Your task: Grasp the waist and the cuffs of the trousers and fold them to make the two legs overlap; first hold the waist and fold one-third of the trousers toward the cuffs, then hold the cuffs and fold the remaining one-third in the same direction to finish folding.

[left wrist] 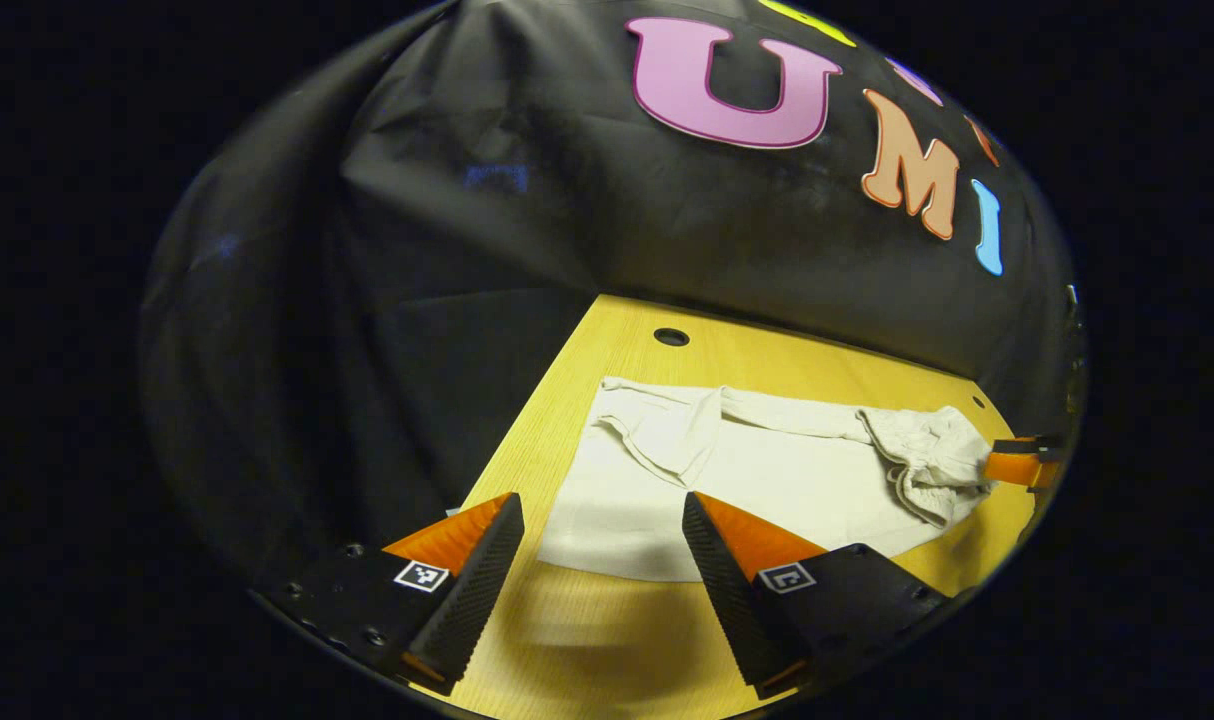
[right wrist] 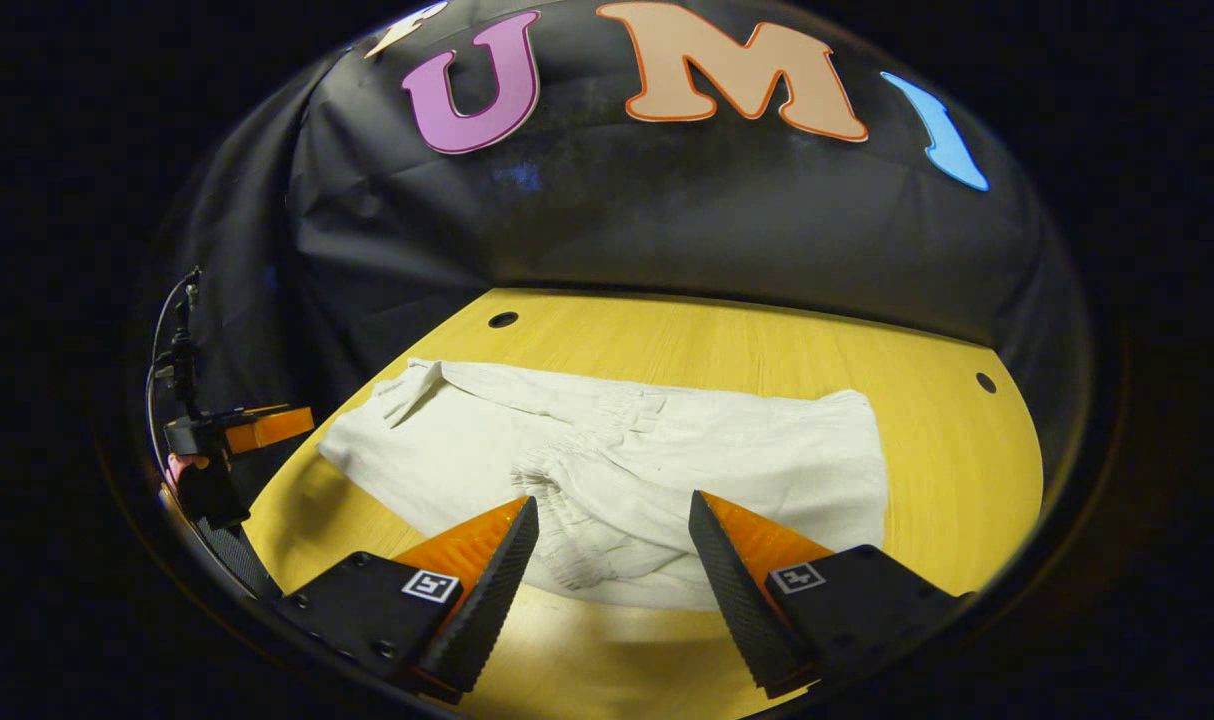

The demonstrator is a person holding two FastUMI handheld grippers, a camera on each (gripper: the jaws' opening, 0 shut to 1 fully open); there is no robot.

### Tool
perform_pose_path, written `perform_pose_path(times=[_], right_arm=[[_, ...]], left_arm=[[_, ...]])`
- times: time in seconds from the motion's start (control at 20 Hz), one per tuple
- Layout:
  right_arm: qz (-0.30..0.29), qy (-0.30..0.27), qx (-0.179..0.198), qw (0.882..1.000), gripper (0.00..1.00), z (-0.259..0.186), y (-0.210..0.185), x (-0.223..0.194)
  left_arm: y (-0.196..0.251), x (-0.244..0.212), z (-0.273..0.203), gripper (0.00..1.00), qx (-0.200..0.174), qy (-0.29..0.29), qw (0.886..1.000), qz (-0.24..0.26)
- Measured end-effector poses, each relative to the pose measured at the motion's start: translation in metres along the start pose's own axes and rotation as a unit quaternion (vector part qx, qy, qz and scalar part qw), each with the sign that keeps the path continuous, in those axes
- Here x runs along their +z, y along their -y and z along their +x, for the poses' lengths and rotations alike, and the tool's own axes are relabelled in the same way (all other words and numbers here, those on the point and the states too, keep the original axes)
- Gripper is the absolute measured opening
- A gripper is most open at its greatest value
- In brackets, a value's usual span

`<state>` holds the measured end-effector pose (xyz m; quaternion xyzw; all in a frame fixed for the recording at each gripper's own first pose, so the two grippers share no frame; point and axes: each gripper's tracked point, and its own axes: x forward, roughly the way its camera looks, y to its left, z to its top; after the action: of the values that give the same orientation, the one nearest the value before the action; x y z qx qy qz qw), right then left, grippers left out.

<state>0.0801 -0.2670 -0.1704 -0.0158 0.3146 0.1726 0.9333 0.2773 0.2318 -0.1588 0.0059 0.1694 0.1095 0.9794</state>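
Cream trousers (left wrist: 767,470) lie flat on the yellow wooden table (left wrist: 607,620). Their gathered waistband (right wrist: 587,470) is turned over onto the middle of the cloth, and a cuff flap (right wrist: 407,390) curls up at the far end. My left gripper (left wrist: 600,500) hovers open over the near hem, with nothing between its fingers. Open too, my right gripper (right wrist: 613,500) hangs just short of the waistband and holds nothing. Beside the waistband (left wrist: 927,460), the right gripper (left wrist: 1017,465) appears at the edge of the left gripper view. The left gripper (right wrist: 247,430) shows at the table's left side in the right gripper view.
Round holes pierce the tabletop near its back edge (right wrist: 503,320) (right wrist: 985,382) (left wrist: 671,337). Black cloth walls close the table in behind and at the sides. A cable (right wrist: 172,330) runs up from the left gripper. Bare wood (right wrist: 957,470) lies to the right of the trousers.
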Motion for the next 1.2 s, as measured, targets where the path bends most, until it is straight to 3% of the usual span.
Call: perform_pose_path(times=[0.2,0.3,0.35,0.4,0.55,0.7,0.75,0.85,0.9,1.0,1.05,1.15,1.2], right_arm=[[0.011,0.007,-0.03,0.999,0.92,-0.027,0.024,0.001],[0.016,0.013,-0.048,0.999,0.97,-0.041,0.038,0.002],[0.02,0.017,-0.059,0.998,0.92,-0.048,0.047,0.003],[0.025,0.021,-0.069,0.997,0.96,-0.056,0.055,0.003],[0.05,0.028,-0.096,0.994,0.97,-0.079,0.079,0.002],[0.065,0.038,-0.125,0.989,0.96,-0.098,0.104,0.003],[0.07,0.04,-0.131,0.988,0.92,-0.101,0.11,0.004],[0.075,0.045,-0.139,0.986,0.92,-0.106,0.118,0.007],[0.076,0.047,-0.142,0.986,0.97,-0.108,0.12,0.007],[0.078,0.054,-0.143,0.985,0.92,-0.11,0.122,0.012],[0.081,0.057,-0.142,0.985,0.97,-0.111,0.122,0.014],[0.082,0.058,-0.141,0.985,0.92,-0.111,0.121,0.014],[0.082,0.057,-0.141,0.985,0.96,-0.111,0.122,0.013]], left_arm=[[0.003,-0.009,-0.003,0.95,0.003,-0.019,0.999,-0.026],[0.003,-0.012,-0.005,0.96,0.004,-0.029,0.999,-0.031],[0.001,-0.013,-0.002,0.96,0.006,-0.03,0.999,-0.036],[0.002,-0.016,0.0,0.96,0.009,-0.032,0.999,-0.039],[0.0,-0.02,0.0,0.96,0.022,-0.048,0.998,-0.042],[0.0,-0.019,0.0,0.96,0.026,-0.042,0.998,-0.03],[-0.002,-0.02,0.001,0.96,0.029,-0.039,0.999,-0.018],[-0.002,-0.019,0.001,0.96,0.035,-0.038,0.999,0.003],[-0.004,-0.019,0.002,0.97,0.044,-0.038,0.998,0.015],[-0.002,-0.017,0.0,0.95,0.043,-0.038,0.998,0.027],[-0.001,-0.017,0.0,0.94,0.038,-0.041,0.998,0.031],[0.002,-0.019,0.002,0.87,0.03,-0.042,0.998,0.034],[0.004,-0.019,0.001,0.85,0.027,-0.045,0.998,0.036]])
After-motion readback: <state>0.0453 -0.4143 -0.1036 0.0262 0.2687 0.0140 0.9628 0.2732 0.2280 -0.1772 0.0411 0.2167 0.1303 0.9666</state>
